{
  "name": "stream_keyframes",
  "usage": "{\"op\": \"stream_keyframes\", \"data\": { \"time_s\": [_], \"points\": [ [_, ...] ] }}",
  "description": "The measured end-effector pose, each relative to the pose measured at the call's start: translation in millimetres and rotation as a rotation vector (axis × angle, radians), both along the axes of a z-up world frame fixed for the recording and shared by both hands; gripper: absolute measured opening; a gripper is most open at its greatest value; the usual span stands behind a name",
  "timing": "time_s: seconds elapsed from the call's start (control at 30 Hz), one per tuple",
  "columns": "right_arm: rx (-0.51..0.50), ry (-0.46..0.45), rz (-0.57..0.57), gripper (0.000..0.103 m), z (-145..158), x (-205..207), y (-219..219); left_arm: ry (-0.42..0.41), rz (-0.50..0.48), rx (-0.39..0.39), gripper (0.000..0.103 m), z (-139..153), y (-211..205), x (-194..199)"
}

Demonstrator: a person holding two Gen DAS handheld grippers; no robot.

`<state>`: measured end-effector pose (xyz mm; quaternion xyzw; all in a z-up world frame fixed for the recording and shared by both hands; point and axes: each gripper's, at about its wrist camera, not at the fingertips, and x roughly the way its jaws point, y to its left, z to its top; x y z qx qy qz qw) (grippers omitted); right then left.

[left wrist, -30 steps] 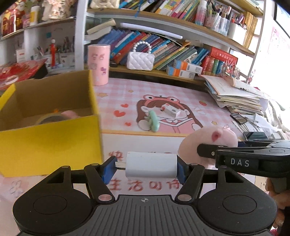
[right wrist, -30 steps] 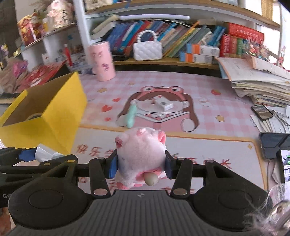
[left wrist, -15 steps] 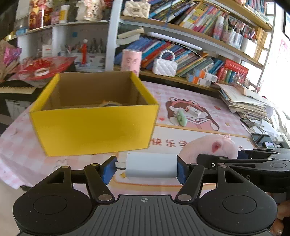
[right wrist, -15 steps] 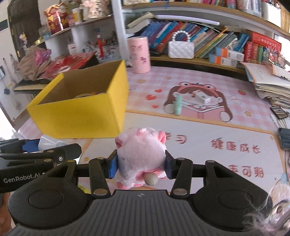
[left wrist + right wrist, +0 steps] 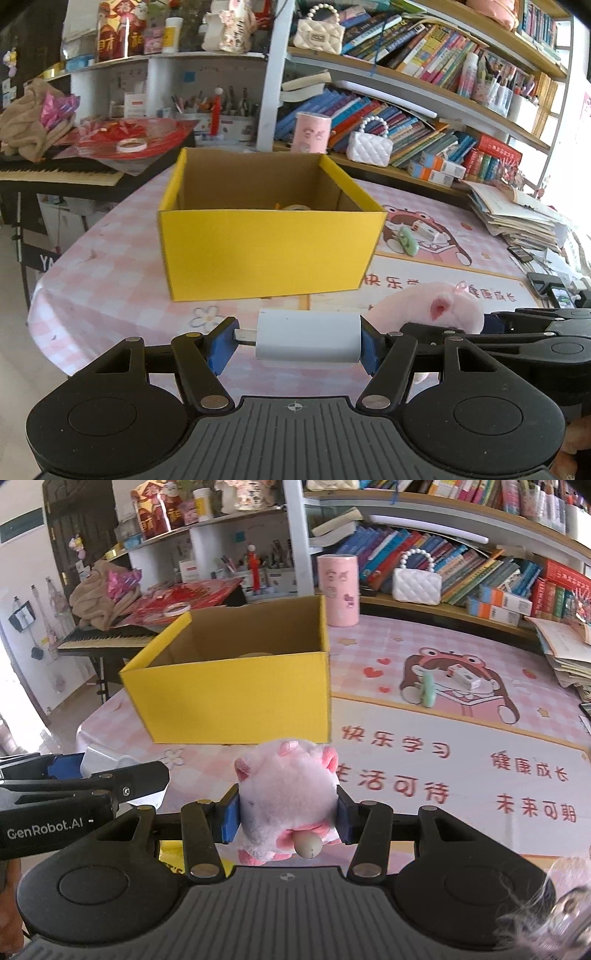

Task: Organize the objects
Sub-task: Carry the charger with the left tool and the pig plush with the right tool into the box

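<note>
My left gripper (image 5: 295,341) is shut on a white charger block (image 5: 308,336), held in front of the open yellow cardboard box (image 5: 266,254). My right gripper (image 5: 288,810) is shut on a pink plush pig (image 5: 288,797); the pig also shows at the right of the left wrist view (image 5: 432,308). The box (image 5: 232,698) stands ahead and left of the right gripper. A tape roll (image 5: 297,207) lies inside it. A green clip (image 5: 428,690) and a small white box (image 5: 463,675) lie on the cartoon mat.
A pink cylinder (image 5: 338,590) and white quilted purse (image 5: 416,583) stand behind the box by the bookshelf. Stacked papers (image 5: 517,218) and phones (image 5: 546,288) lie at the right. A keyboard (image 5: 55,177) is beyond the table's left edge.
Both grippers have pulled back and swung left with their loads. The yellow box now sits centred ahead, farther off, seen from its front face.
</note>
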<state>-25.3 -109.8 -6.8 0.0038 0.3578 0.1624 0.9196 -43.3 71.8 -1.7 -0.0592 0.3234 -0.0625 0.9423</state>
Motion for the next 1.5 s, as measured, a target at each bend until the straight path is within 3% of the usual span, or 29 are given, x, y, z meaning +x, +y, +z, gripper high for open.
{"op": "stream_keyframes", "data": {
  "time_s": [0.63, 0.87, 1.2, 1.5],
  "points": [
    [-0.021, -0.009, 0.030, 0.046, 3, -9, 45, -0.033, -0.006, -0.006, 0.065, 4, 37, -9],
    [-0.028, -0.044, 0.023, 0.047, 10, -2, 43, -0.087, -0.004, 0.001, 0.065, 16, 36, 6],
    [0.012, -0.217, -0.011, 0.046, 51, 58, 33, -0.203, 0.050, 0.002, 0.065, 51, 37, 61],
    [0.021, -0.287, 0.052, 0.046, 72, 137, 37, -0.169, 0.107, 0.034, 0.065, 35, 27, 131]
  ]
}}
